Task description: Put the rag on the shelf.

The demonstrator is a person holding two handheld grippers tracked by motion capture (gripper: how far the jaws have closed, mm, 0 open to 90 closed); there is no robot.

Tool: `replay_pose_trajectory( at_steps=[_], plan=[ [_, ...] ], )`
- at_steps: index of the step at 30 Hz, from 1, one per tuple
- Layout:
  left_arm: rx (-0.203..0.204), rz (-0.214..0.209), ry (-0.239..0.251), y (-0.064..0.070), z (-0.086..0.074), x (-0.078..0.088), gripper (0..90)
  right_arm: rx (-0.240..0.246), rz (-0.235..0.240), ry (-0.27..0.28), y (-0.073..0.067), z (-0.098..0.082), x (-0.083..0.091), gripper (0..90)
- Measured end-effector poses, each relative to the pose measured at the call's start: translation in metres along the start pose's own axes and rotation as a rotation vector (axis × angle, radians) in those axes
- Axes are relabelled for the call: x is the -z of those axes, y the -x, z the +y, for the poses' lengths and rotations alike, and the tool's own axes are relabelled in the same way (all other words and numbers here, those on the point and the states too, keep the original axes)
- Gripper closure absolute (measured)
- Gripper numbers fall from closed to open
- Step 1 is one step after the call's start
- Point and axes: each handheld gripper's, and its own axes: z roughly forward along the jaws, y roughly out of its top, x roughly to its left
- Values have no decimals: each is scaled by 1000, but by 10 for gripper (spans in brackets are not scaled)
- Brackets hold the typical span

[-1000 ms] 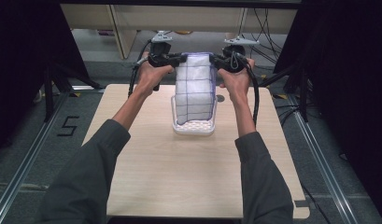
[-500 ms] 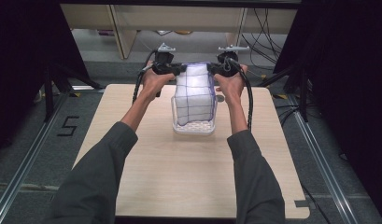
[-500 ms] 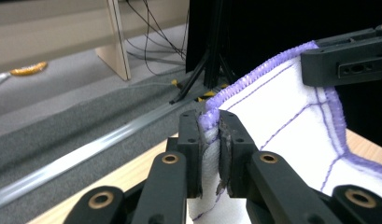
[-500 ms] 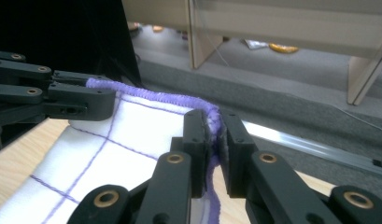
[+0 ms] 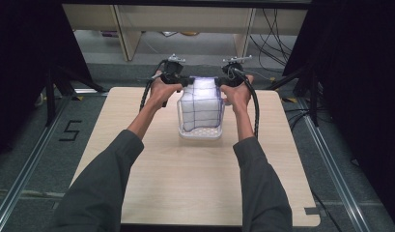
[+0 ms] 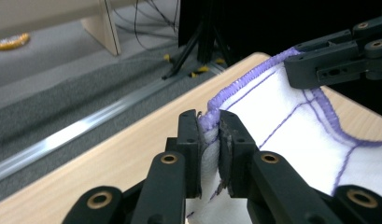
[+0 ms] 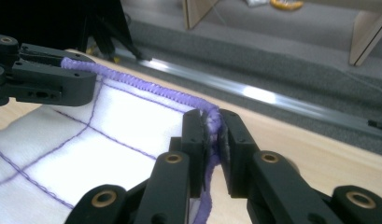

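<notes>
A white cloth [image 5: 201, 104] with a purple grid and purple hem hangs stretched between my two grippers over a clear plastic basket [image 5: 201, 133] on the table. My left gripper [image 5: 184, 80] is shut on one top corner of the cloth [image 6: 208, 122]. My right gripper [image 5: 219, 80] is shut on the other top corner [image 7: 212, 122]. In each gripper view the other gripper's black jaw clamps the far end of the hem. The cloth's lower part sits inside the basket.
The light wooden table [image 5: 195, 183] has bare surface around and in front of the basket. Metal rails [image 5: 21, 179] run along both sides on grey floor. Shelf legs [image 5: 125, 34] and cables lie beyond the far edge.
Both hands have sunk towards the table and the cloth has gone lower into the basket. Both grips on the corners are unchanged.
</notes>
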Motion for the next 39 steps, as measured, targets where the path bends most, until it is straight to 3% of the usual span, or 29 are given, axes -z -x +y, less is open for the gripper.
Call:
replay_pose_trajectory(
  at_steps=[5, 6, 13, 14, 20, 23, 25, 27, 31, 33, 37, 39],
  plan=[
    [9, 8, -27, -2, -7, -3, 754, -6, 7, -58, -2, -3, -4, 789],
    [18, 8, -22, -3, -7, -2, 742, 13, 4, -57, -2, -2, -5, 777],
    [30, 10, -22, -11, -5, 11, 656, -4, 10, -66, 0, -2, -8, 682],
    [33, 12, -25, -12, -5, 13, 644, -28, 7, -73, 0, -2, -6, 664],
    [70, 14, -1, -15, -6, 26, 600, -40, -8, -40, 7, 0, 4, 618],
    [75, 28, -15, -17, -8, 33, 574, -43, -15, -33, 12, 1, 14, 586],
    [95, 30, -12, -19, -11, 39, 522, -52, -8, -14, 15, 0, 22, 572],
    [143, 17, 10, -21, -13, 44, 455, -55, 3, -2, 17, -2, 26, 549],
    [114, 33, -24, -20, -20, 54, 363, -36, 5, 10, 18, -7, 36, 504],
    [113, 28, -18, -18, -22, 60, 340, -59, 14, 6, 15, -9, 40, 482],
    [129, 9, 10, -15, -24, 70, 326, -28, 23, 21, 14, -10, 47, 442],
    [121, 6, 7, -14, -24, 73, 321, -48, 38, 19, 10, -10, 49, 435]
  ],
)
